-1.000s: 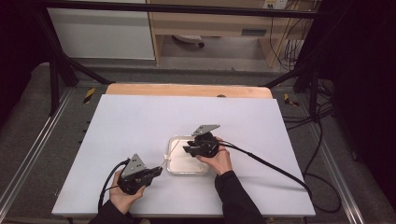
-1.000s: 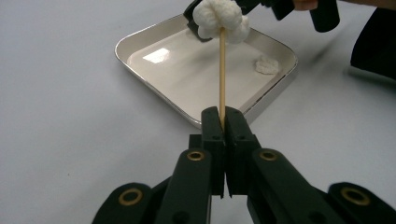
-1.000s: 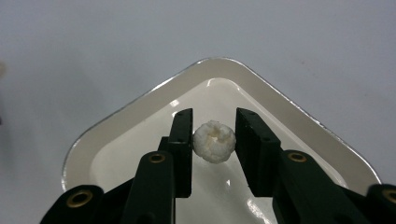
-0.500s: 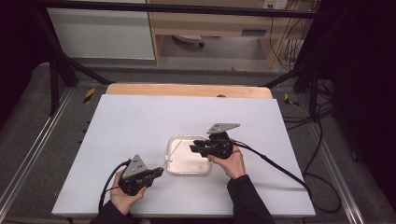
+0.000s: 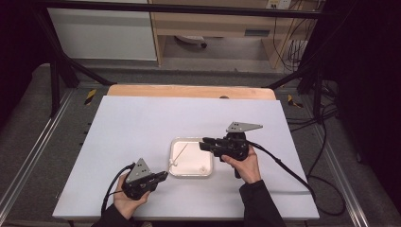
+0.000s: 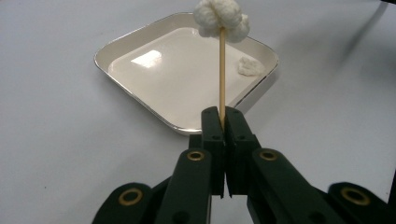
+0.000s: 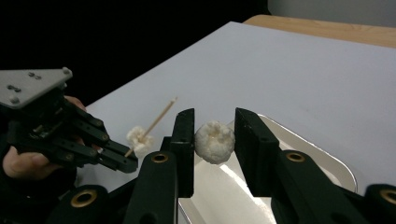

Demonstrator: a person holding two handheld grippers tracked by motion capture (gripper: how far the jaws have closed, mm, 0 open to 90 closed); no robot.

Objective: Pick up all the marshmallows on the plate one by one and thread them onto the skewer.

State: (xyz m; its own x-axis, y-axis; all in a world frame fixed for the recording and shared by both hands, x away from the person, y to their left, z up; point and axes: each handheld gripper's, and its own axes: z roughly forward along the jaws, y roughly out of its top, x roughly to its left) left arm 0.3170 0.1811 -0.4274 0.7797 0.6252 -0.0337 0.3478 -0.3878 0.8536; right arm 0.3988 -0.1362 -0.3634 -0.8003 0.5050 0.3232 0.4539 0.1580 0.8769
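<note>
Between my right claw (image 7: 214, 140) tips sits a white puff (image 7: 214, 142), held loosely over the tray (image 7: 327, 164). My left claw (image 6: 222, 122) is squeezed tight on a stick (image 6: 222, 70) with one puff already on it. Next, I think, I must line the held puff up with the stick's point and push it on.

From above, the white piece between the right tongs (image 5: 204, 143) is too small to make out. The tray (image 7: 303, 149) runs off the bottom edge of the right gripper view, its near corner hidden behind the black jaws. The person's forearms are cut off below.
</note>
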